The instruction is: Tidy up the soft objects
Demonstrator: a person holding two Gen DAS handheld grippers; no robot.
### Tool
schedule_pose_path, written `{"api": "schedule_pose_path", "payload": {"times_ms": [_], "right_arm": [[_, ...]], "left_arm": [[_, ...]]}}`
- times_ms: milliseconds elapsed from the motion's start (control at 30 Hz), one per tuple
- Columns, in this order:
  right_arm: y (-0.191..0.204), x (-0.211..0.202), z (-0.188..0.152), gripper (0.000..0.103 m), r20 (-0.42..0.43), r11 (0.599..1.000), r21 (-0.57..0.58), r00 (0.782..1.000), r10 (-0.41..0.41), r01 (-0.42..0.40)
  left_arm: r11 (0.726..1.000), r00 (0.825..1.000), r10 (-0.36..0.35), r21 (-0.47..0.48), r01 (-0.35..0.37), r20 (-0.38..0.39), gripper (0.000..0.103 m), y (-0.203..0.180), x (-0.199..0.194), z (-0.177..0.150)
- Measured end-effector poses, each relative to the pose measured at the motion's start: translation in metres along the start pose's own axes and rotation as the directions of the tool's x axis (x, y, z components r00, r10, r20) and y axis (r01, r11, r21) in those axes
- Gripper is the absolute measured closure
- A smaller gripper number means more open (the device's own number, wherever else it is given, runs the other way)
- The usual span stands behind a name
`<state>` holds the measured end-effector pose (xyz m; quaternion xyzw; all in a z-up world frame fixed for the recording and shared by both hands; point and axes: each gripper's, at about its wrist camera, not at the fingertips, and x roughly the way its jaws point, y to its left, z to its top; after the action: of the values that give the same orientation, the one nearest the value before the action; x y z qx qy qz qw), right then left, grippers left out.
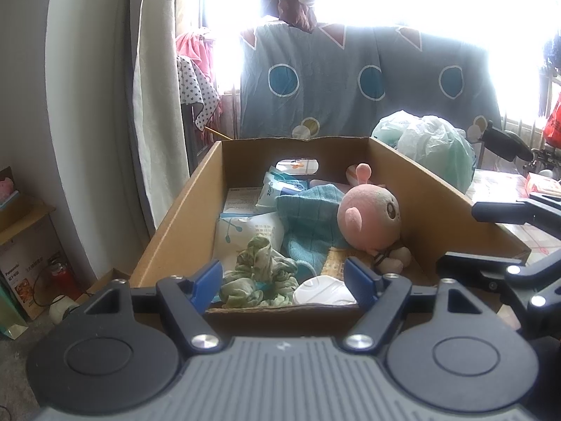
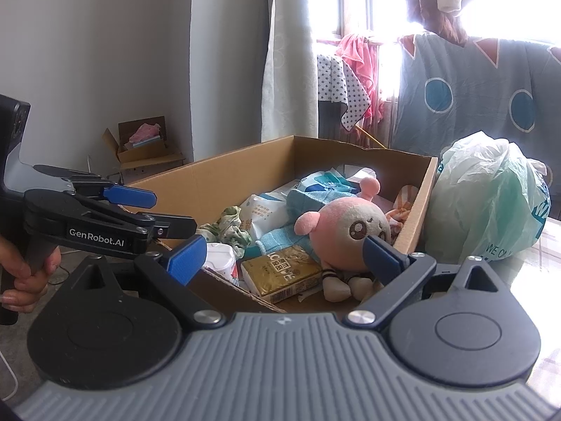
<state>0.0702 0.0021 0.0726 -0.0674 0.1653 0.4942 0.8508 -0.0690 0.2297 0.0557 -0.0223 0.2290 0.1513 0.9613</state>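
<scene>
An open cardboard box (image 1: 182, 228) (image 2: 217, 182) holds a pink plush toy (image 1: 371, 217) (image 2: 343, 231) lying on a teal knitted cloth (image 1: 308, 217) (image 2: 308, 196). A crumpled green fabric piece (image 1: 259, 273) (image 2: 229, 226) lies at the near end, beside white tissue packs (image 1: 245, 231) and a gold pack (image 2: 280, 273). My left gripper (image 1: 285, 279) (image 2: 175, 212) hovers open at the box's near wall, with nothing between its blue pads. My right gripper (image 2: 284, 254) (image 1: 466, 235) is open too, at the box's near corner in front of the plush.
A full pale green plastic bag (image 1: 434, 147) (image 2: 487, 196) stands against the box's far side on the table. A blue patterned sheet (image 1: 315, 80) hangs behind. Cardboard boxes (image 2: 147, 147) sit on the floor by the wall. A hand (image 2: 28, 273) holds the left gripper's handle.
</scene>
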Motion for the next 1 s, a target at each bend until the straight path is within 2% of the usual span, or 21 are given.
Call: {"api": "schedule_pose_path", "payload": {"times_ms": [300, 1000], "right_arm": [[0.0003, -0.0002, -0.0003, 0.007, 0.002, 1.000, 0.000, 1.000, -0.003, 0.003], [0.0004, 0.0003, -0.0004, 0.006, 0.004, 1.000, -0.003, 1.000, -0.007, 0.007]], "left_arm": [[1.000, 1.000, 0.008, 0.004, -0.007, -0.026, 0.026, -0.0001, 0.0040, 0.0051], [1.000, 0.999, 0.021, 0.000, -0.021, -0.028, 0.025, -0.0010, 0.0041, 0.0042]]}}
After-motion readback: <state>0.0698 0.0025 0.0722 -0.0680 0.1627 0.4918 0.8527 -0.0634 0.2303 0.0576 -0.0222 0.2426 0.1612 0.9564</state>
